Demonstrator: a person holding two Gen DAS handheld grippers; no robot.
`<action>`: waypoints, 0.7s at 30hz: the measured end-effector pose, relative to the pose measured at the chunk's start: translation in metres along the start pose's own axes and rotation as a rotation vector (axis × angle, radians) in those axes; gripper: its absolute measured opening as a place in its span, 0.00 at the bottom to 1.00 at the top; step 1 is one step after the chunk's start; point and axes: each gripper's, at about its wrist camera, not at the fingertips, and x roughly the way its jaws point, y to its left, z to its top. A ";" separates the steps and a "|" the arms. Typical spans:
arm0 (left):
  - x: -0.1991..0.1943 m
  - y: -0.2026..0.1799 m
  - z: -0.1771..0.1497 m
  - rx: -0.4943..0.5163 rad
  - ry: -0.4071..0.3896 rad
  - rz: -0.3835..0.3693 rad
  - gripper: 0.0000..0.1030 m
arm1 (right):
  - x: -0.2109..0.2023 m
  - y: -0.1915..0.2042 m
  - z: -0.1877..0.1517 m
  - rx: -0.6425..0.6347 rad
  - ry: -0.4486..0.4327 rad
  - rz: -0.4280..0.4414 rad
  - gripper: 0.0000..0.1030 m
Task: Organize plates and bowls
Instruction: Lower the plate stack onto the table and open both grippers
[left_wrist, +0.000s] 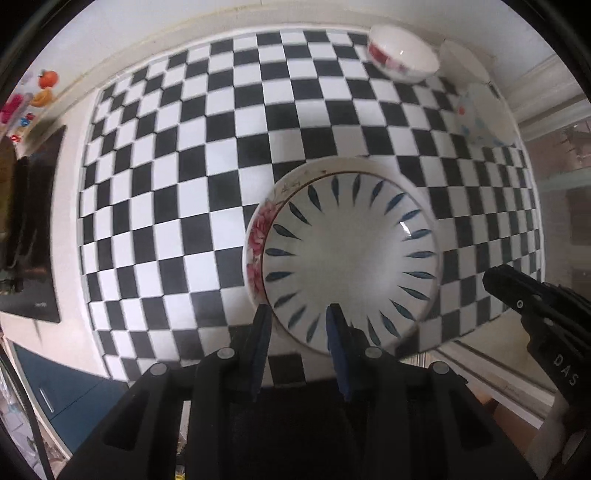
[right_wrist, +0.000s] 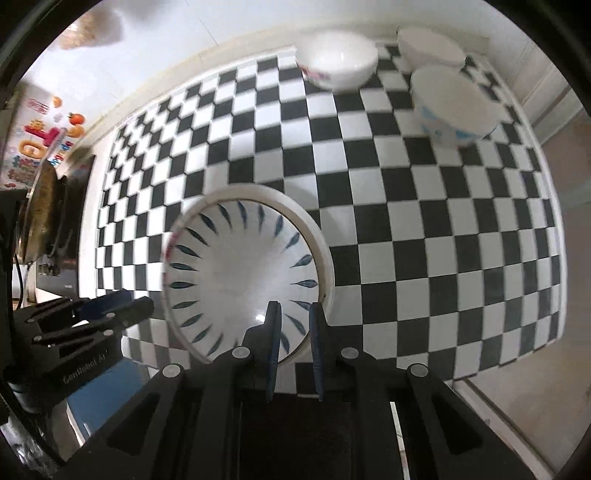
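Checkered black-and-white cloth covers the worktop (left_wrist: 177, 155), and in the left wrist view the blue-leaf bowl (left_wrist: 351, 254) sits nested in a rose-patterned plate (left_wrist: 258, 240) at the near edge, straight ahead of the left tongs (left_wrist: 299, 314). Their two blue pads straddle the bowl's near rim, one outside and one inside, but whether they bite on it or only frame it cannot be told. At the far right stand a red-flowered bowl (left_wrist: 402, 55), a plain white bowl (left_wrist: 461, 59) and a blue-dotted bowl (left_wrist: 484, 114), well apart from the near stack. The right tongs (left_wrist: 495, 284) enter from the right, their body lettered "DAS"; their tips look drawn together, near the bowl's right side.

From the right wrist view, the same blue-leaf bowl (right_wrist: 240, 277) lies ahead and slightly left of the right tongs (right_wrist: 295, 314), whose pads straddle the near right rim with a narrow gap; a firm clamp cannot be confirmed. The left tongs (right_wrist: 147, 306) reach in from the left, pads close together, their body reading "GenRobot AI". Both pairs sit about equally near. The coming move likely turns on the far-right bowls being the stacking place, up and right of the stack.
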 end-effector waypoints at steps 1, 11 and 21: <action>-0.010 -0.001 -0.004 -0.001 -0.013 0.000 0.28 | -0.009 0.001 -0.001 0.002 -0.012 -0.001 0.17; -0.068 -0.012 -0.015 -0.096 -0.088 -0.019 0.28 | -0.089 0.017 -0.020 -0.074 -0.091 0.002 0.17; -0.097 -0.011 -0.028 -0.045 -0.178 -0.021 0.28 | -0.111 0.032 -0.038 -0.084 -0.094 0.023 0.30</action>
